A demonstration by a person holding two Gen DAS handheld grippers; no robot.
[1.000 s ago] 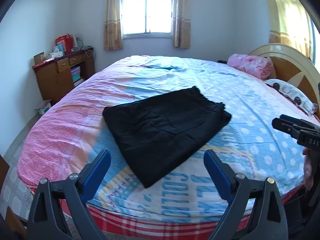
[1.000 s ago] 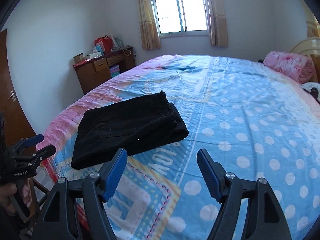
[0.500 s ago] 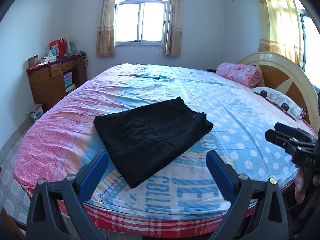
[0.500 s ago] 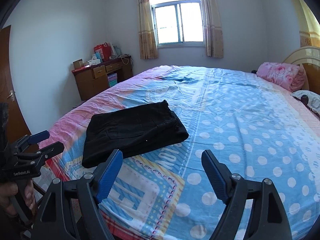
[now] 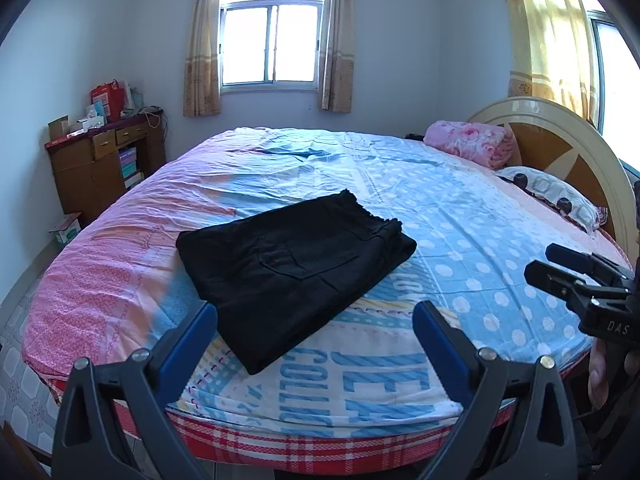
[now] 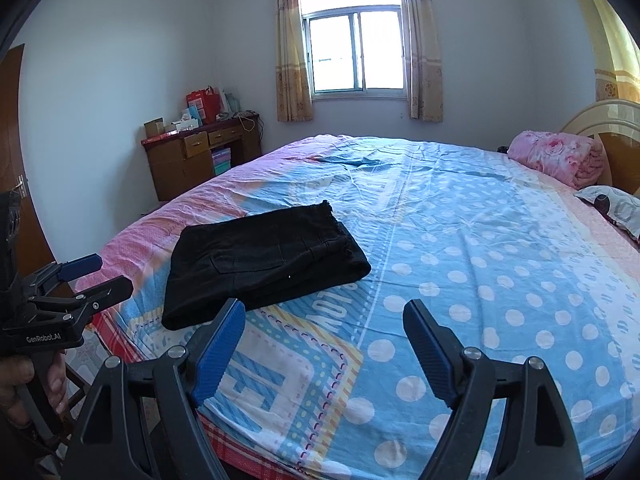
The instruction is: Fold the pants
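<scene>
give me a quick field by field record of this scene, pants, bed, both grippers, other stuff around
pants: black pants folded into a compact rectangle, lying flat near the foot of the bed
bed: bed with a blue dotted and pink sheet
left gripper: left gripper open, nothing between its fingers, short of the pants
right gripper: right gripper open, jaws have just been opening, empty, to the right of the pants
touching pants: neither gripper
pillow end: rolled pink blanket and pillow by the headboard
background: wooden desk, window
</scene>
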